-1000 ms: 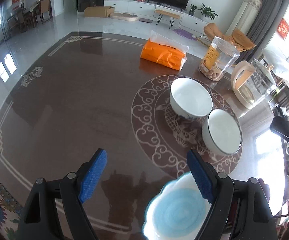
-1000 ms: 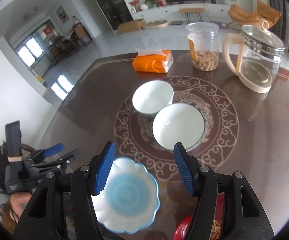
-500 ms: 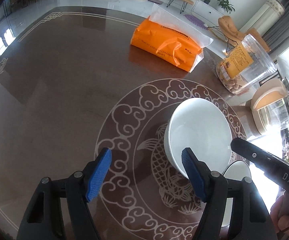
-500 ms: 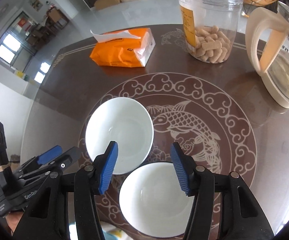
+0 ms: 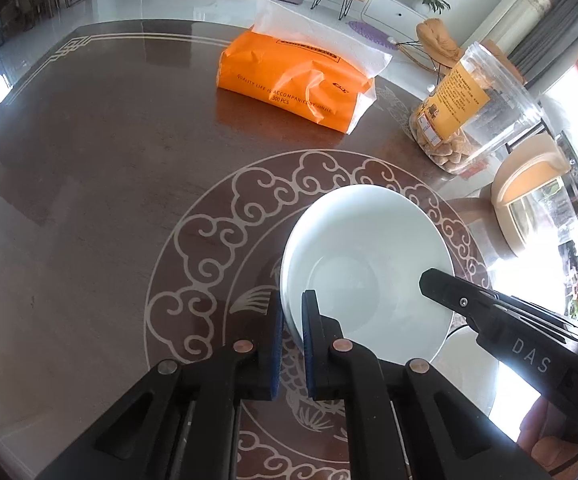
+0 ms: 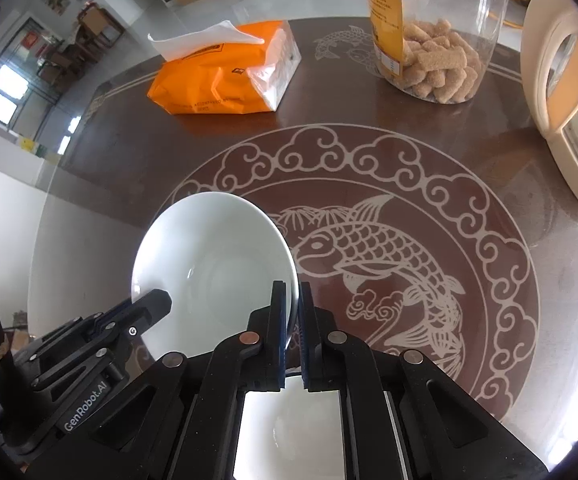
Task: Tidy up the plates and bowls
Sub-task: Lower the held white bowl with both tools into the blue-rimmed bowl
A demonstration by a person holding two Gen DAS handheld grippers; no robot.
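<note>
A white bowl (image 5: pixel 365 268) sits on the dark table's fish medallion; it also shows in the right wrist view (image 6: pixel 213 276). My left gripper (image 5: pixel 291 316) is shut on the bowl's left rim. My right gripper (image 6: pixel 293 304) is shut on the bowl's right rim, and its black finger reaches over the bowl in the left wrist view (image 5: pixel 489 312). A second white bowl (image 6: pixel 289 432) lies below my right gripper, mostly hidden; a part of it shows in the left wrist view (image 5: pixel 465 364).
An orange tissue pack (image 5: pixel 293 84) lies at the far side of the table. A clear jar of biscuits (image 6: pixel 429 36) and a glass kettle with a cream handle (image 6: pixel 569 96) stand to the right. The table's edge (image 6: pixel 45 216) is on the left.
Both grippers moved forward and closed on opposite rims of the far white bowl. The blue scalloped dish has dropped out of view.
</note>
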